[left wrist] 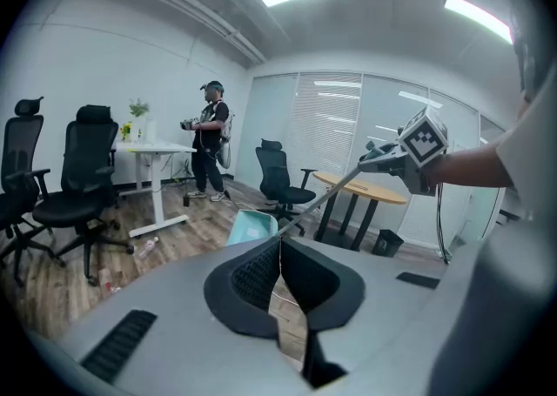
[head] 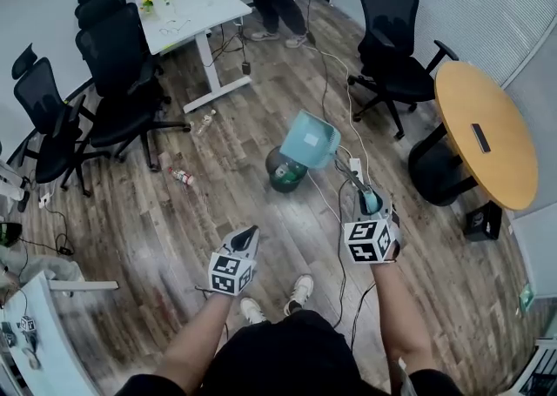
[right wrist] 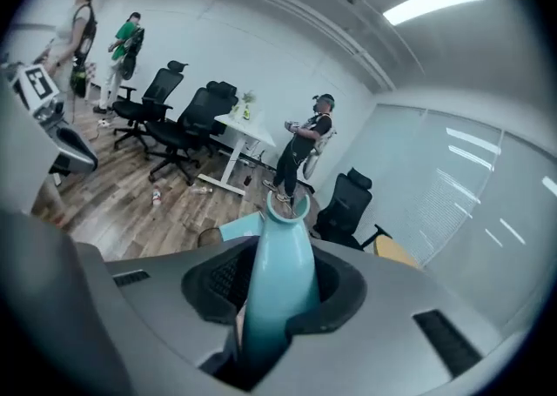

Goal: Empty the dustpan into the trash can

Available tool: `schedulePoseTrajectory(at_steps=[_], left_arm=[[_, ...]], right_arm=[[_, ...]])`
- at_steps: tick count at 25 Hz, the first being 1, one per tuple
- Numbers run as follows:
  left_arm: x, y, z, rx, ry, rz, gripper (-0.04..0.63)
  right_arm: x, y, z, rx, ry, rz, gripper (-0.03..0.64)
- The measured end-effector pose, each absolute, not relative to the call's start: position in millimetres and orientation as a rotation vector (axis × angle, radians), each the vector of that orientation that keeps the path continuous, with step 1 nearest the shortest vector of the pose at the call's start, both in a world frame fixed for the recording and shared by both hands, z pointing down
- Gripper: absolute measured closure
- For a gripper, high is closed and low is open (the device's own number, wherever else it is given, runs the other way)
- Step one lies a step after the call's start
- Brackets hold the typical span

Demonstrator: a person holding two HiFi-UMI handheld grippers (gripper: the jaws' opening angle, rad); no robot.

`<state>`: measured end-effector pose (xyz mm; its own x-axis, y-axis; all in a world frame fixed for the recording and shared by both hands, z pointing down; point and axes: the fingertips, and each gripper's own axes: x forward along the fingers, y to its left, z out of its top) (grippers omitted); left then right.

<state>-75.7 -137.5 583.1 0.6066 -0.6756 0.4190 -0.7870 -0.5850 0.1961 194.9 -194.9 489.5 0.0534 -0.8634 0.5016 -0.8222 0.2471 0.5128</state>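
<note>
Left claw [head: 247, 236] hangs close to the body, jaws pressed together with nothing in them, so it's out of the way. Right claw [head: 370, 204] is clamped on the teal handle [right wrist: 278, 285] of the dustpan [head: 311, 139], whose scoop sits tipped right above the trash can [head: 284, 173]. I'd tilt it slowly with the mouth low over the can's opening, then add a small shake so nothing misses.

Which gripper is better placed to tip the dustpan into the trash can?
Right: the right gripper is clamped on the dustpan handle, pan raised at the trash can. The left gripper is shut and empty.
</note>
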Motion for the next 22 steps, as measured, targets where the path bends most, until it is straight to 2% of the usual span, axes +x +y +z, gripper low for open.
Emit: schedulePoseTrajectory(at_steps=[9,22], left_arm=[[-58.7,-124.8,578.8,2.505,-1.121,0.425,0.572],[-59.0,-100.4,603.4,2.479,-1.073,0.496,0.572]], right_arm=[[245.1,-127.7,508.9,1.793,-1.708,0.316,0.508],[242.3,-64.6,620.4,1.729,-1.608,0.594,0.514]])
